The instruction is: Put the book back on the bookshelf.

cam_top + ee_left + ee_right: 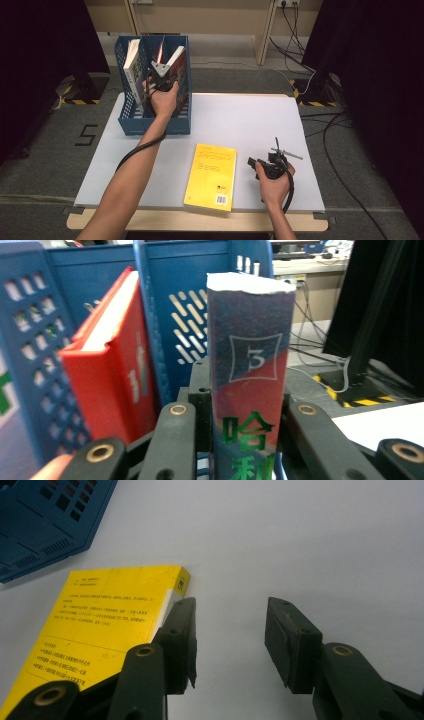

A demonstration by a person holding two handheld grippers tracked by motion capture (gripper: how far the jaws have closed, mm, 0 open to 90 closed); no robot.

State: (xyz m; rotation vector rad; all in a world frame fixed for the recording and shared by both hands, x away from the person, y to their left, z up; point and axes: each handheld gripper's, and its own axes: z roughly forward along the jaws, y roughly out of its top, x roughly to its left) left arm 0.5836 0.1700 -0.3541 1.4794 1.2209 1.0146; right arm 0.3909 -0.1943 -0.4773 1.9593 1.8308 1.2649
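Book (248,370) clamped upright in left gripper (240,425) jaws over rack (131,125), far-left bench corner; right gripper (230,640) jaws apart.

left tool (248,415) clamps a book (249,365) upright beside a red book (112,360) in the blue rack (200,300).

both forearms were bare, no sleeves in view. each gripper, the left gripper (161,76) and the right gripper (276,156), had black jaws with brass-coloured rivets at the linkages and a black cable trailing back; the left carried a grey three-cornered plate.
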